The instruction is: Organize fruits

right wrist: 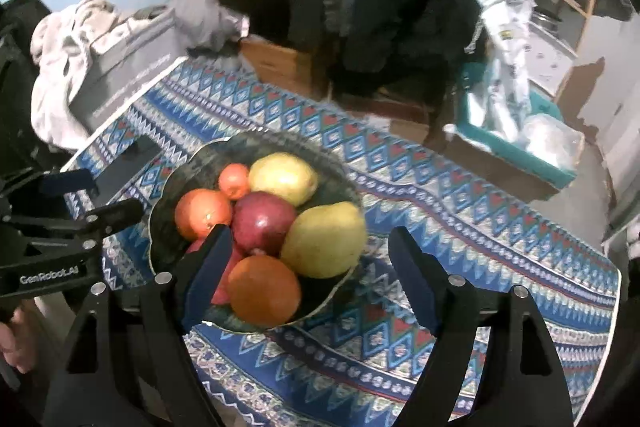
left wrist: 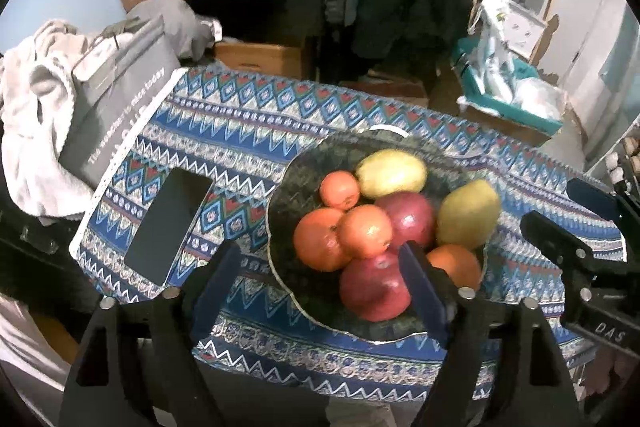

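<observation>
A dark bowl [left wrist: 280, 195] [right wrist: 344, 171] on the patterned cloth holds several fruits. Among them are oranges [left wrist: 320, 239] [right wrist: 264, 289], red apples [left wrist: 374, 287] [right wrist: 264, 223] and yellow pears [left wrist: 390, 173] [right wrist: 325, 240]. My left gripper [left wrist: 320, 267] hangs open above the bowl's near left side, its pads touching no fruit. Over the bowl's near right side my right gripper [right wrist: 308, 247] is open too, with the pear and orange below it and nothing gripped. Each gripper also shows at the edge of the other's view: the right gripper [left wrist: 560, 219] and the left gripper [right wrist: 100, 195].
A black phone [left wrist: 168, 223] lies on the cloth left of the bowl. A grey box [left wrist: 116, 103] and a pale towel [left wrist: 36, 131] sit at the table's far left. Beyond the table stand cardboard boxes, hanging coats and a teal bin [left wrist: 516, 99] with bags.
</observation>
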Action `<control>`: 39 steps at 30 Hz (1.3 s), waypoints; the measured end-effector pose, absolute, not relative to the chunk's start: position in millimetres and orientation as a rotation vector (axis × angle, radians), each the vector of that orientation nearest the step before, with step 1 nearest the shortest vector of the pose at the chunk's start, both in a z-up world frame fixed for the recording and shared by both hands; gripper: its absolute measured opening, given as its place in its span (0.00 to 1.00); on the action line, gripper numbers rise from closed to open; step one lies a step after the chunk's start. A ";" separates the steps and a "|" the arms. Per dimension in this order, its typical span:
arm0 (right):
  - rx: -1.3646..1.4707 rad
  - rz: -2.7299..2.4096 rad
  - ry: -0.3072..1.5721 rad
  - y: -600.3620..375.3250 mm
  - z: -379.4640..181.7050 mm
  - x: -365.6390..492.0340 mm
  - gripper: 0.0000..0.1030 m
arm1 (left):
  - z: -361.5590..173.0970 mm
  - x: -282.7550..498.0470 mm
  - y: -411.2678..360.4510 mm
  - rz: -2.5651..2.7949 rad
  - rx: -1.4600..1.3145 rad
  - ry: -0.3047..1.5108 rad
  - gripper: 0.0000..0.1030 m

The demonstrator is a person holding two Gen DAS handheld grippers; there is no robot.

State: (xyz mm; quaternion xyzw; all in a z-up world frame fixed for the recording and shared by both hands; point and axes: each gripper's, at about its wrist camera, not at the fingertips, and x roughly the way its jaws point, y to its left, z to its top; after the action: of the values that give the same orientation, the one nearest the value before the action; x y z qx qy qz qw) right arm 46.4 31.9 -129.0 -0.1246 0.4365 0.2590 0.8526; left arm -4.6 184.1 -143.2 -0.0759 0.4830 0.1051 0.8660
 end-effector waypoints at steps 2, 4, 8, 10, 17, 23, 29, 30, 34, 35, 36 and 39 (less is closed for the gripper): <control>-0.243 0.520 0.903 22.3 -120.9 47.2 0.85 | -135.0 -5.2 180.0 0.204 -0.171 0.986 0.84; -0.223 0.503 0.888 12.8 -112.8 47.5 0.85 | -129.2 -4.4 176.3 0.185 -0.182 0.974 0.84; -0.191 0.468 0.860 -4.9 -95.9 48.5 0.85 | -114.6 -4.3 167.8 0.168 -0.187 0.944 0.84; -0.182 0.452 0.840 -11.4 -87.4 47.7 0.85 | -106.2 -5.5 163.9 0.157 -0.189 0.925 0.84; -0.198 0.401 0.769 -31.7 -61.8 38.2 0.85 | -68.4 -12.4 142.4 0.146 -0.143 0.826 0.97; -0.162 0.373 0.706 -54.7 -36.5 29.1 0.86 | -43.3 -13.6 121.1 0.123 -0.104 0.759 0.99; -0.143 0.323 0.657 -80.0 -15.5 21.8 0.86 | -25.5 -15.1 91.1 0.080 -0.054 0.725 0.99; -0.140 0.309 0.644 -85.5 -11.4 20.5 0.86 | -23.1 -15.7 86.4 0.078 -0.038 0.718 0.99; -0.137 0.273 0.614 -102.3 -0.6 16.8 0.86 | -11.8 -18.8 70.8 0.066 0.010 0.686 0.99; -0.138 0.262 0.607 -105.7 1.5 15.9 0.86 | -9.3 -19.7 68.2 0.062 0.009 0.680 0.99; -0.141 0.252 0.603 -108.4 2.7 15.1 0.86 | -7.8 -20.3 67.3 0.056 0.004 0.676 0.99; -0.137 0.221 0.578 -118.7 6.5 12.1 0.86 | -2.2 -22.1 62.5 0.049 -0.003 0.664 0.99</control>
State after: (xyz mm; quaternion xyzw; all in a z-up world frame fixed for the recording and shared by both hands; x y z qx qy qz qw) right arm 12.1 -118.7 6.5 -0.0674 0.2841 0.1088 0.9502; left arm -22.1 62.5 -2.2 -0.0016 0.3258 0.0239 0.9451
